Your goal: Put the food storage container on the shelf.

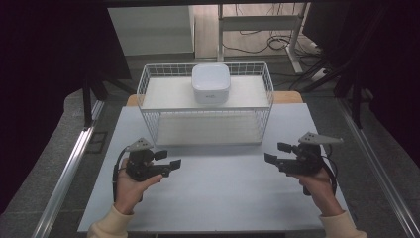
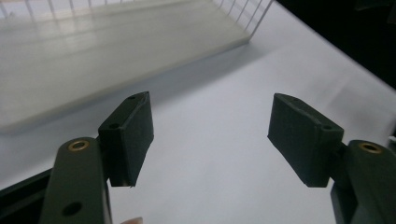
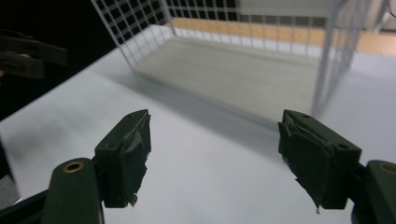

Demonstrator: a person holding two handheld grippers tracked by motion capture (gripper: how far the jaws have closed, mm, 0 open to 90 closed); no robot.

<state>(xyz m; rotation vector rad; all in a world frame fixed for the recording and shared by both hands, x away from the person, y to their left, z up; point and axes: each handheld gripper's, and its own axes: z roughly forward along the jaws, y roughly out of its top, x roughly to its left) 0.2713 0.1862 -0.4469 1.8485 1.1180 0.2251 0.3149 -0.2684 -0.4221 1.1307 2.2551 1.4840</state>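
Grippers are held low over the white table (image 1: pixel 213 198), both with jaws spread wide and nothing between them. The left gripper (image 1: pixel 171 164) is seen at 8 o'clock, the right gripper (image 1: pixel 274 157) at 4 o'clock, well apart, jaws pointed toward each other. At 12 o'clock from them, the wire basket (image 1: pixel 205 113) is placed. The white box (image 1: pixel 211 83) is seen on the basket's upper shelf, near the back.

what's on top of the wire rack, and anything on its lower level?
On the wire rack's top shelf sits one white rounded-square box, near the back edge. The lower shelf looks bare through the mesh in the high view and in both gripper views. The box's contents can't be seen.
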